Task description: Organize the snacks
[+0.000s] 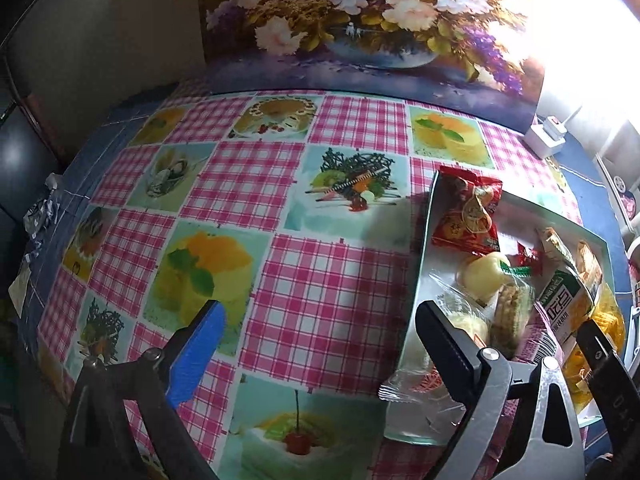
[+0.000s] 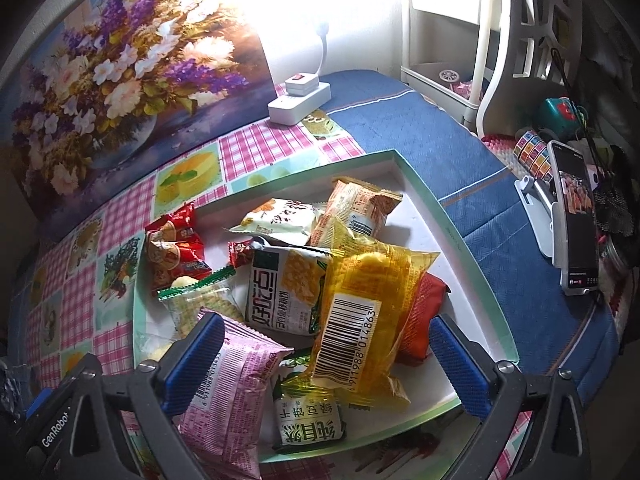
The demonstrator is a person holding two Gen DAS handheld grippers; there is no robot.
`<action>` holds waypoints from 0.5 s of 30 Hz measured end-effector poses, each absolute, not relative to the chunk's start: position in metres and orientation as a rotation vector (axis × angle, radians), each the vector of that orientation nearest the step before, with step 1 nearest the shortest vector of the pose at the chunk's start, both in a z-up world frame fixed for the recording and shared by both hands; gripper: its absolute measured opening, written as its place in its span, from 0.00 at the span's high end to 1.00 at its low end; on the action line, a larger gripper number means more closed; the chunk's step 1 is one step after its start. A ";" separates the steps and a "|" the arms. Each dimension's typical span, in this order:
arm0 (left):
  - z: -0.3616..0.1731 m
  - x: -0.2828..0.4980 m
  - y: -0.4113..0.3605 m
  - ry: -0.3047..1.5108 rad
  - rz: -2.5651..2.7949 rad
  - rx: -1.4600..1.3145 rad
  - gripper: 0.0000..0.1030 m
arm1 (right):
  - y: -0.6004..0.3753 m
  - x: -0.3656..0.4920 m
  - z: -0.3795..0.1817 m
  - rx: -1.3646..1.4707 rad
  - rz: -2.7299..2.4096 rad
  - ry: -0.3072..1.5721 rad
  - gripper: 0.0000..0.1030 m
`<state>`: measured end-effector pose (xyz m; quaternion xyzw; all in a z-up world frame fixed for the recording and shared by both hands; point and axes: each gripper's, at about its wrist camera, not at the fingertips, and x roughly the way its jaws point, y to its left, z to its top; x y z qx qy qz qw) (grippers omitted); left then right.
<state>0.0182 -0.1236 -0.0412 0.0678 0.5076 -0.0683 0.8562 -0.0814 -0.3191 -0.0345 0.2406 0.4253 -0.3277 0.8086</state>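
Observation:
A shallow white tray with a pale green rim holds several snack packets: a yellow one with a barcode, a pink one, a red one, a green-and-white one. My right gripper is open, hovering over the tray's near end, with the pink and yellow packets between its fingers. My left gripper is open and empty over the checked tablecloth, just left of the tray. The red packet lies at the tray's far end there.
A flower painting leans against the wall at the table's back. A white power strip sits at the back right. A phone on a stand stands on the blue cloth to the right, near a white shelf.

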 end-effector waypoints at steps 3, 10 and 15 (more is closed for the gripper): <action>-0.040 0.018 -0.120 1.059 -0.140 0.147 0.07 | -0.313 -0.080 -0.032 0.500 -0.686 0.909 0.00; -0.026 0.007 -0.105 1.028 -0.169 0.154 0.07 | -0.284 -0.084 -0.018 0.435 -0.611 0.891 0.00; -0.007 -0.005 -0.081 0.954 -0.120 0.160 0.07 | -0.268 -0.094 -0.012 0.415 -0.559 0.897 0.00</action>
